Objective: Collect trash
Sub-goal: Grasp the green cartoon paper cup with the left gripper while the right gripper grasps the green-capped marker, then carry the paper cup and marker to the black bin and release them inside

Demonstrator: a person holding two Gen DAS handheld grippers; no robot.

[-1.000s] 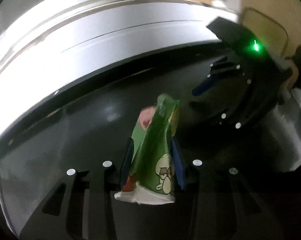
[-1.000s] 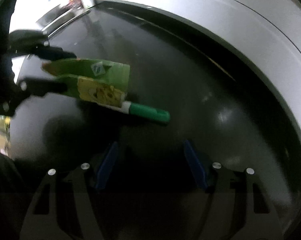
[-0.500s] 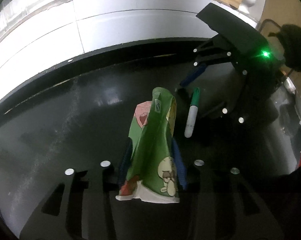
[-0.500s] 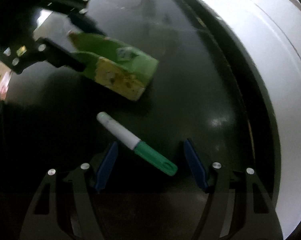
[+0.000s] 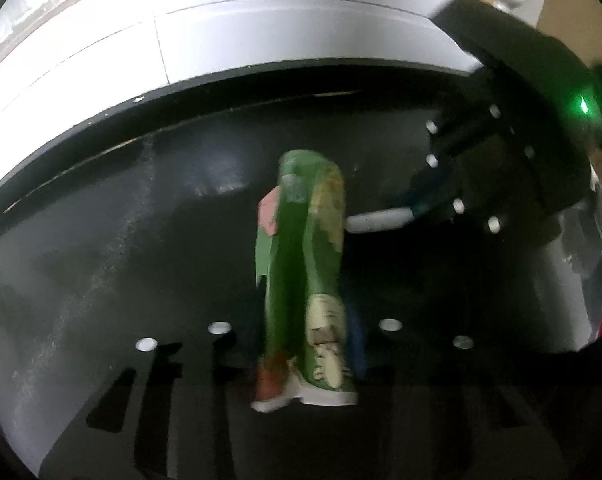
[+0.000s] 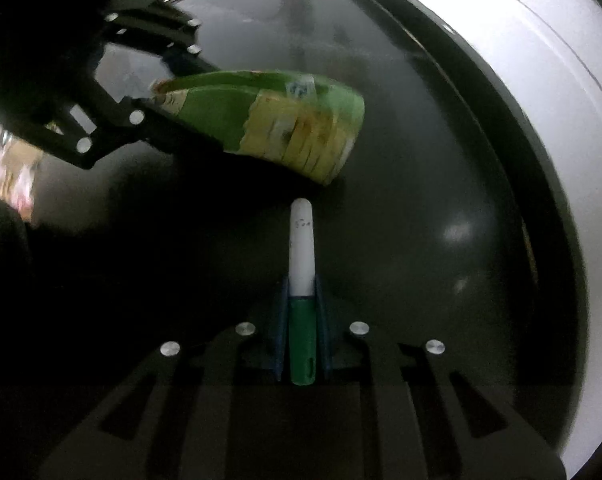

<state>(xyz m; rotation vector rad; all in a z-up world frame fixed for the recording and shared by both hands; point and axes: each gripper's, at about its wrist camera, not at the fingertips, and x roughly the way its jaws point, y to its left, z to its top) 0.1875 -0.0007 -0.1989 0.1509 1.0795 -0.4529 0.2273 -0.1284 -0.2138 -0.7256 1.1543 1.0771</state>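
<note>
My left gripper (image 5: 311, 320) is shut on a crumpled green snack wrapper (image 5: 305, 264) with cartoon prints, held above the black surface. The wrapper also shows in the right wrist view (image 6: 285, 120), sticking out of the left gripper (image 6: 157, 92) at upper left. My right gripper (image 6: 301, 300) is shut on a white marker with a green cap (image 6: 301, 276). The marker points forward toward the wrapper. In the left wrist view the marker's white end (image 5: 377, 219) pokes out of the right gripper (image 5: 421, 204), close beside the wrapper.
A glossy black tabletop (image 5: 141, 240) lies under both grippers. A white wall or panel (image 5: 221, 32) runs behind its far edge, also seen at the right in the right wrist view (image 6: 561, 160).
The marker lay loose on the black surface between my right gripper's open fingers; the right gripper has now shut on it. The left gripper still holds the wrapper, shifted slightly.
</note>
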